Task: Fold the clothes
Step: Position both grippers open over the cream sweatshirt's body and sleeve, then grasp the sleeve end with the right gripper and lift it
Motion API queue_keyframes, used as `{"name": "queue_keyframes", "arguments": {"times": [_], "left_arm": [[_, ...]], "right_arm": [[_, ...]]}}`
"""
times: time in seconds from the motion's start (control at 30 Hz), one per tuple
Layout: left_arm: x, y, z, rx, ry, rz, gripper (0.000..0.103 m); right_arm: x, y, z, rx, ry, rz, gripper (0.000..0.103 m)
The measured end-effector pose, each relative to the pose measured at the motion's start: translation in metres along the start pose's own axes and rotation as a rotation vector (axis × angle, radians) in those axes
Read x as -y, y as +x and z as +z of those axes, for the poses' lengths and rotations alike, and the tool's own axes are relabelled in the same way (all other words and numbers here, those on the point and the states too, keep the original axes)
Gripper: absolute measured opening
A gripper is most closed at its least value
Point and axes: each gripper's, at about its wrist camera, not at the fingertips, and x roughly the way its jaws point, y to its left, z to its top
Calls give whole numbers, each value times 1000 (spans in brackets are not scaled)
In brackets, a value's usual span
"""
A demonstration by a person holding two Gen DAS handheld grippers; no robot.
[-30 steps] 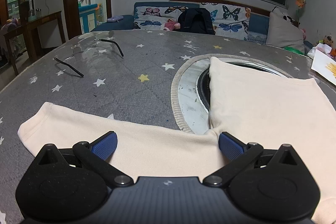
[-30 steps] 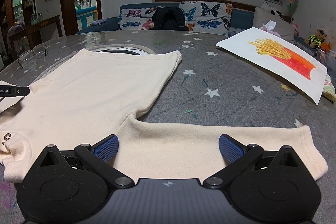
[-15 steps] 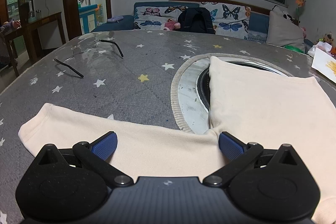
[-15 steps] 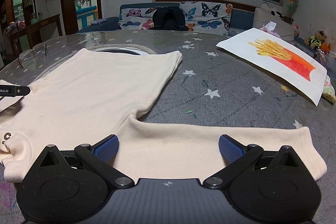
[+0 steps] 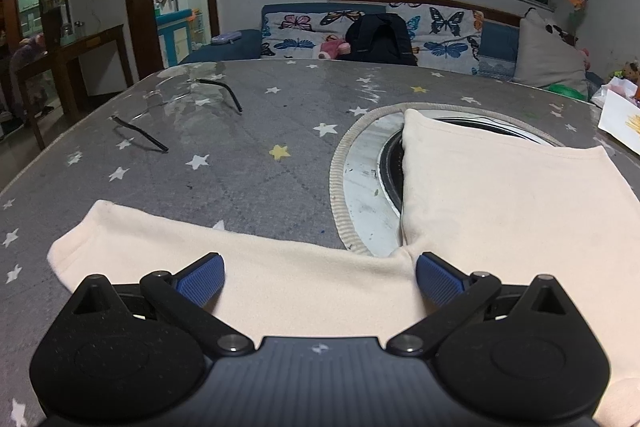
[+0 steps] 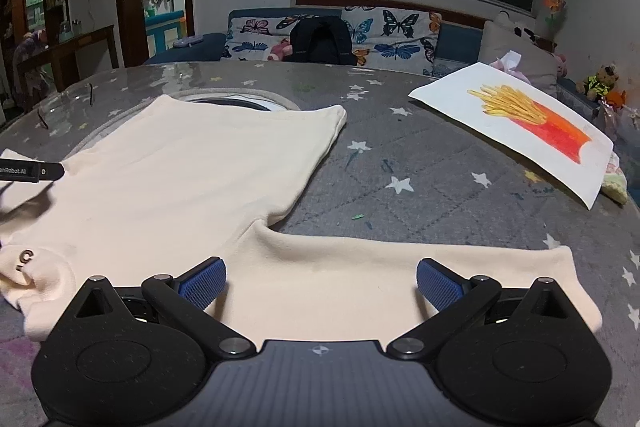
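A cream long-sleeved top [image 5: 500, 195] lies flat on the grey star-patterned table, body stretching away from me. My left gripper [image 5: 320, 277] is open, jaws wide apart, just above the left sleeve [image 5: 168, 247]. My right gripper [image 6: 320, 277] is open, jaws wide apart, just above the right sleeve [image 6: 400, 267], which runs out to the right. The top's body [image 6: 180, 171] and its collar with a small label [image 6: 28, 259] show in the right wrist view. Part of the left gripper's body [image 6: 32, 171] shows at that view's left edge.
A round metal hob inset [image 5: 364, 171] sits in the table, partly under the top. Clear glasses [image 5: 180, 103] lie at the far left. A sheet with a fries drawing [image 6: 520, 115] lies at the right. A butterfly-patterned sofa [image 5: 380, 27] stands behind the table.
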Motion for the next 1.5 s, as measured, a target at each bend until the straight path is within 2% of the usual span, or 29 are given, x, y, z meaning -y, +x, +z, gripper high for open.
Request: {"name": "queue_keyframes", "arguments": {"times": [0.27, 0.57, 0.87, 1.1, 1.5], "left_arm": [[6, -22, 4, -16, -2, -24, 103], [14, -38, 1, -75, -28, -42, 103], [33, -56, -1, -108, -4, -67, 103], [47, -71, -1, -119, 35, -74, 103], [85, -86, -7, -115, 141, -160, 103]], "right_arm": [[1, -15, -2, 20, 16, 12, 103], [-2, -26, -10, 14, 41, 12, 103], [1, -41, -15, 25, 64, 4, 103], [6, -50, -16, 32, 88, 2, 103], [27, -64, -23, 27, 132, -50, 99]]}}
